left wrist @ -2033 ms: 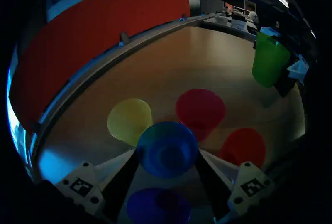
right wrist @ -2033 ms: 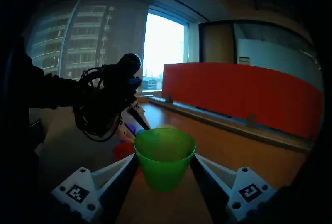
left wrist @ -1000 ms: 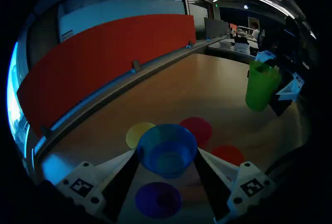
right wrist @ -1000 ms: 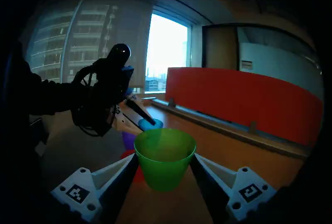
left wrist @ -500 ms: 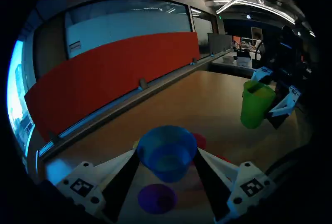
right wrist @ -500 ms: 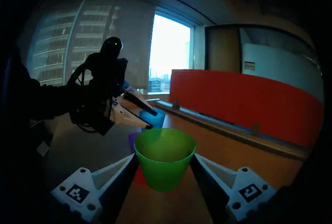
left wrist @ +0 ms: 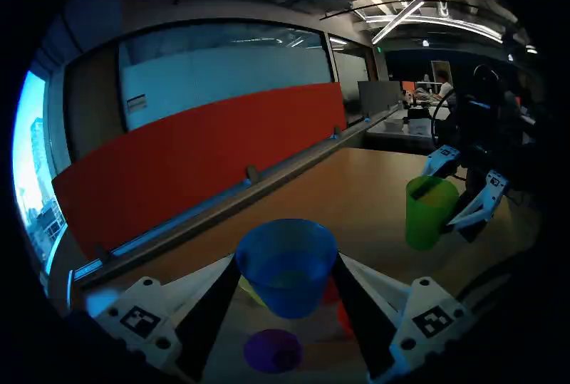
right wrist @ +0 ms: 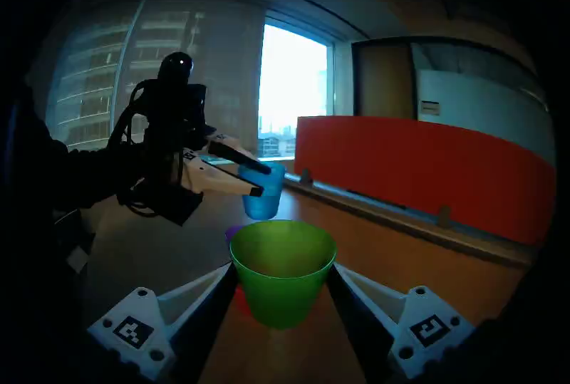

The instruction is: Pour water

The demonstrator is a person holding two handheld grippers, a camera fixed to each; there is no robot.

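Left gripper (left wrist: 286,281), clamped on the blue cup (left wrist: 286,259), has lifted it off the table (left wrist: 356,192) toward the right gripper's (right wrist: 283,291) firmly held green cup (right wrist: 283,270); pouring looks next.

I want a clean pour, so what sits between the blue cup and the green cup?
Nothing: in the left gripper view, the stretch between the blue cup and the green cup is bare wooden table.

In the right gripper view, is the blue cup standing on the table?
No, the blue cup hangs in the air between the left gripper's fingers, clear of the table.
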